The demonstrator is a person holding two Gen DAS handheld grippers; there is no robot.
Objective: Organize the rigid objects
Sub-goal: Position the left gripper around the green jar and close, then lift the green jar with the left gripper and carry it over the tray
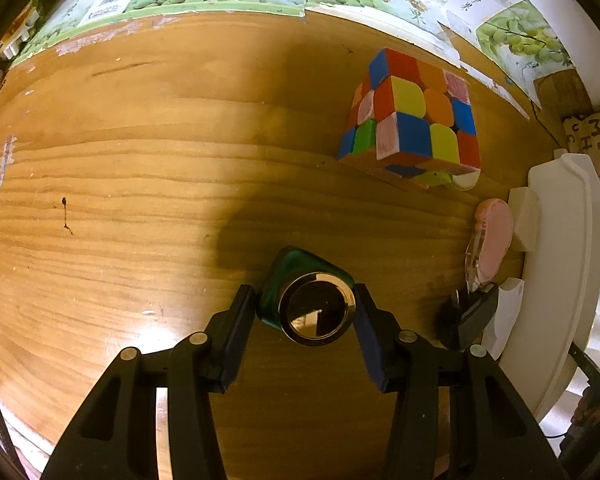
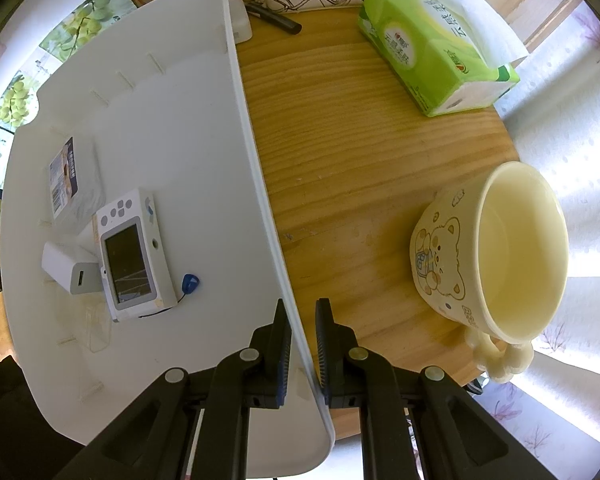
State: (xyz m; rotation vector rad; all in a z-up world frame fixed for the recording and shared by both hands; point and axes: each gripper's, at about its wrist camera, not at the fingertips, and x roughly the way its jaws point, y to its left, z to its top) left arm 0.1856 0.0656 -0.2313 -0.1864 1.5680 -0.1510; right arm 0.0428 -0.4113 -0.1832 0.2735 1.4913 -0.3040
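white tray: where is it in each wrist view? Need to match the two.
Left wrist: white tray curves down the right edge, beside the pink correction tape.
Right wrist: it fills the left half; the right hand-held gripper clamps its rim.
Shared landmark: the wooden table, plus the grape-print paper.

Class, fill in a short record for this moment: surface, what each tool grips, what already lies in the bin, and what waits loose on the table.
surface: wooden table
left tool: shut on green bottle
right tool: shut on white bin rim
in bin: handheld screen device, power bank
loose: puzzle cube, mug, tissue pack
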